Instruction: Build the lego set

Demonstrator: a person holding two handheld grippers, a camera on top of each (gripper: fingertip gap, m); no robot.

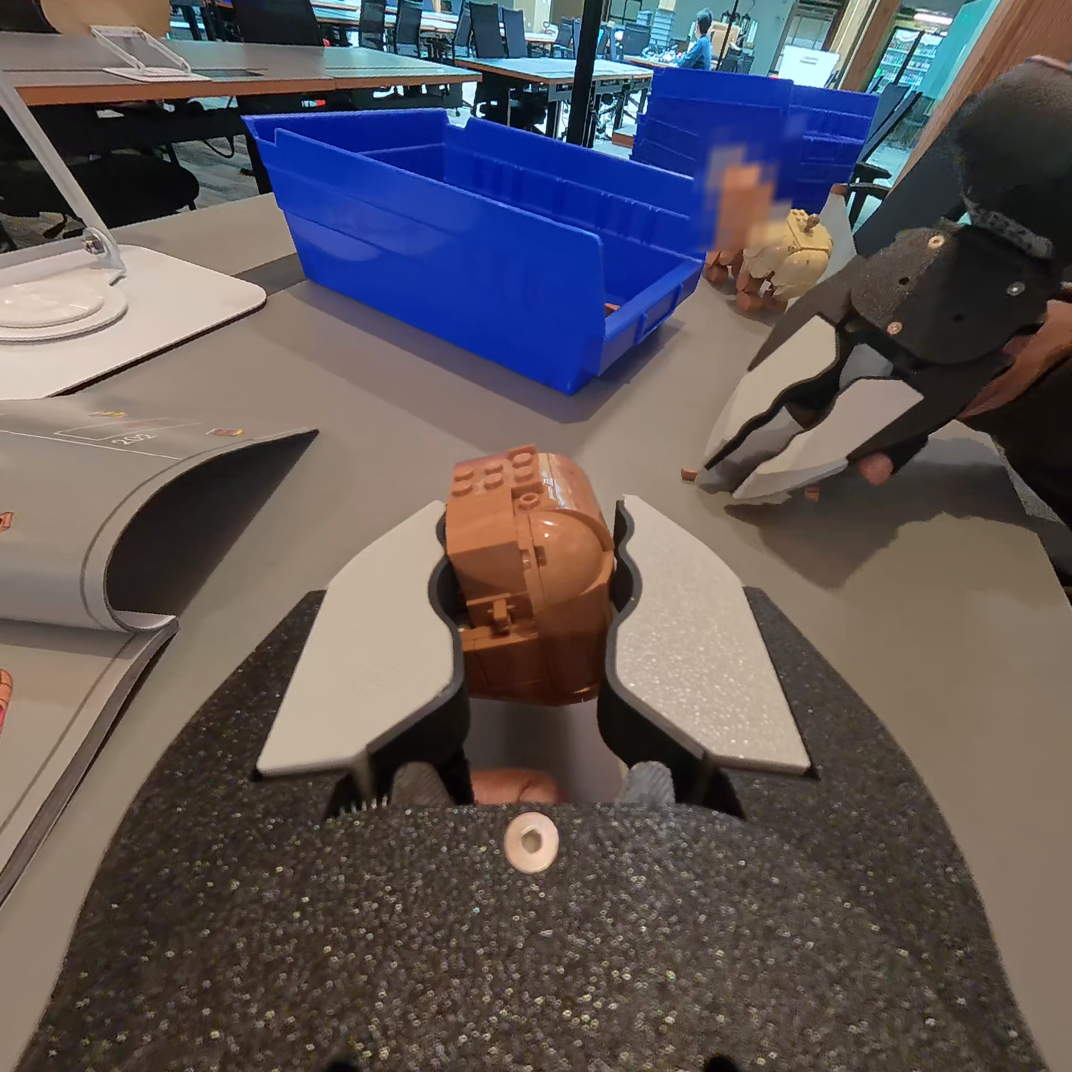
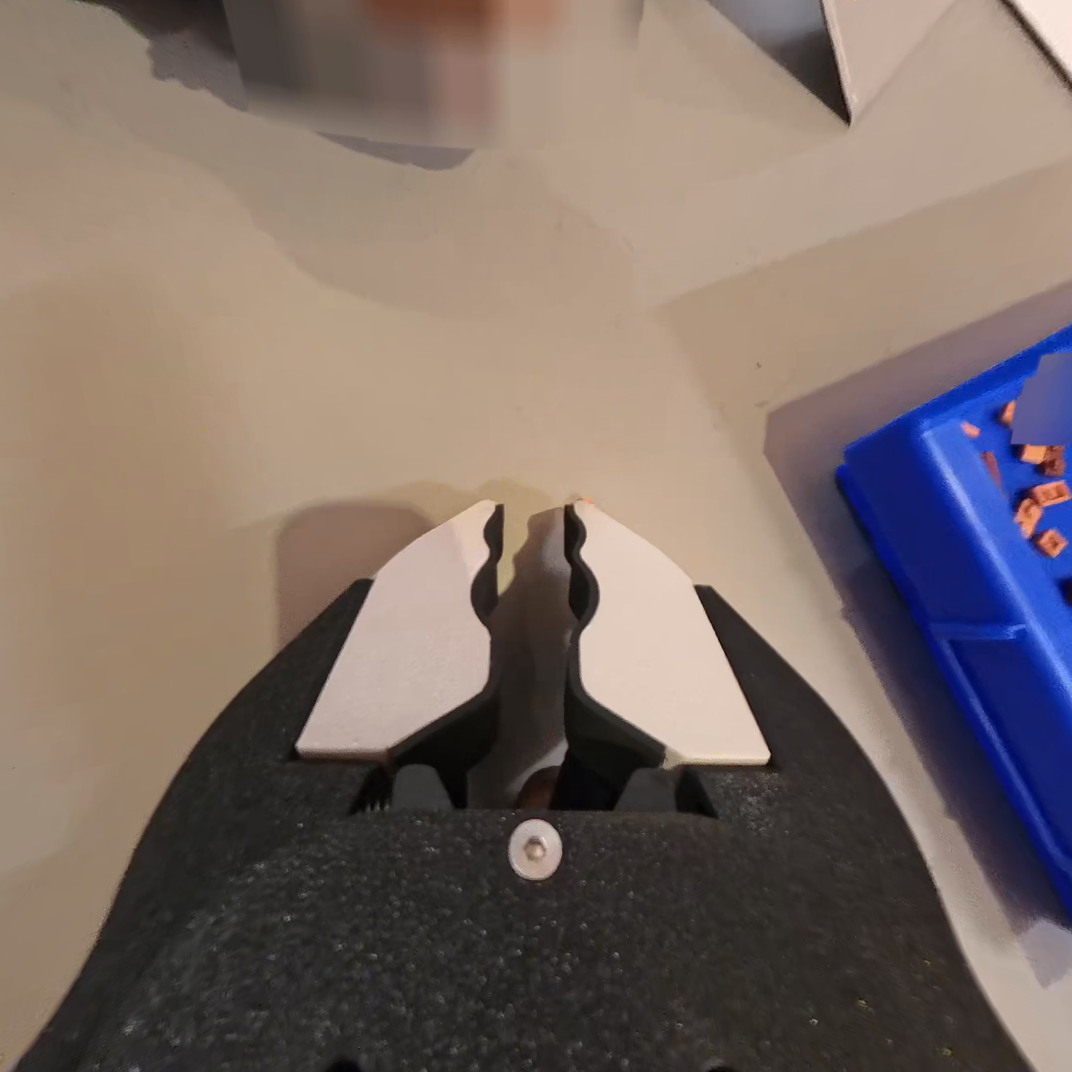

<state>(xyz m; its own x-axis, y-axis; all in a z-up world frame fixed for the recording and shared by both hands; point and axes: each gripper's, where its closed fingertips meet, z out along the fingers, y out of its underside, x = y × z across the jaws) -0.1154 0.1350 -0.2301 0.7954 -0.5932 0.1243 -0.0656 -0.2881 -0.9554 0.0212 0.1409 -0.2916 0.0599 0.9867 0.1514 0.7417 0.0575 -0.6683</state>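
My left gripper (image 1: 531,510) is shut on a brown lego assembly (image 1: 531,586) with a rounded side and studs on top, and holds it above the grey table (image 1: 406,441). My right gripper (image 1: 722,488) shows at the right of the left wrist view, tips down on the table, with a small brown piece (image 1: 688,474) just left of its tips and another (image 1: 812,494) behind them. In the right wrist view my right gripper (image 2: 533,510) has its fingers a narrow gap apart with nothing seen between them. A tiny orange bit (image 2: 587,500) shows at the right fingertip.
A blue bin (image 1: 464,249) stands behind the assembly; in the right wrist view this bin (image 2: 986,667) holds several small brown pieces (image 2: 1038,510). A tan and brown lego animal (image 1: 783,261) stands right of the bin. An open instruction booklet (image 1: 116,522) and a white lamp base (image 1: 87,307) lie at the left. There is about 15 cm between the tips of the two grippers.
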